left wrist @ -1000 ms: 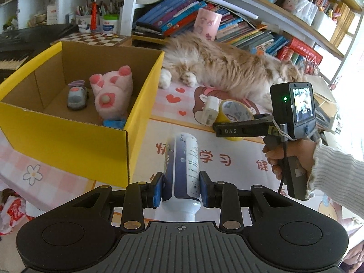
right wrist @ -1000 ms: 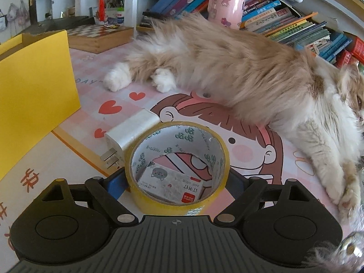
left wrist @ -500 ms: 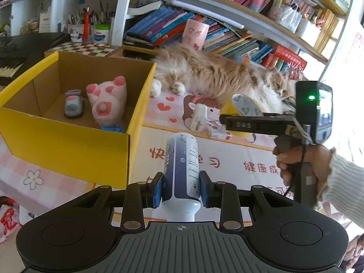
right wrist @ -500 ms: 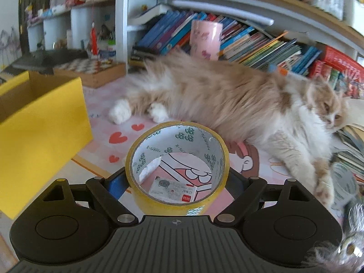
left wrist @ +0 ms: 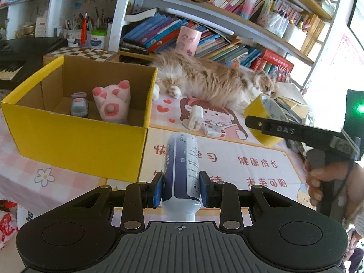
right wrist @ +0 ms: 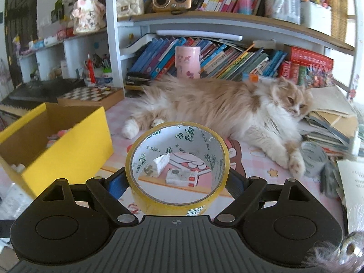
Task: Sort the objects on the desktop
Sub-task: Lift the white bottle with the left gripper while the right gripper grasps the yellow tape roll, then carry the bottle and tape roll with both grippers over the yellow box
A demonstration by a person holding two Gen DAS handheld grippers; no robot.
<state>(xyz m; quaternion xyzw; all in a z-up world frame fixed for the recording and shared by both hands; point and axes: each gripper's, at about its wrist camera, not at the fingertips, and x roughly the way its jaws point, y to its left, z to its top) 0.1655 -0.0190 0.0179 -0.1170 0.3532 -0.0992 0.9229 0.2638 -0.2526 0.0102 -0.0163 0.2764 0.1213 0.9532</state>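
Observation:
My left gripper (left wrist: 181,188) is shut on a white and dark blue bottle (left wrist: 181,166), held in the air in front of the yellow cardboard box (left wrist: 77,141). Inside the box lie a pink plush toy (left wrist: 112,102) and a small grey toy car (left wrist: 79,106). My right gripper (right wrist: 177,179) is shut on a yellow roll of tape (right wrist: 177,200), lifted above the mat; in the left wrist view the tape roll (left wrist: 265,116) hangs at the right, with a hand (left wrist: 318,182) on the handle. A white charger plug (left wrist: 195,117) and a small white box (left wrist: 213,130) rest on the mat.
A long-haired ginger and white cat (right wrist: 227,111) lies across the back of the desk. Behind it are shelves of books (right wrist: 227,61) and a pink cup (right wrist: 187,61). A chessboard box (right wrist: 91,96) stands at the left, a grey tape roll (right wrist: 312,158) and stacked papers at the right.
The right gripper has lifted the tape roll off the mat and risen, uncovering the small white box. The left gripper, bottle in its grip, has drawn back a little and risen slightly.

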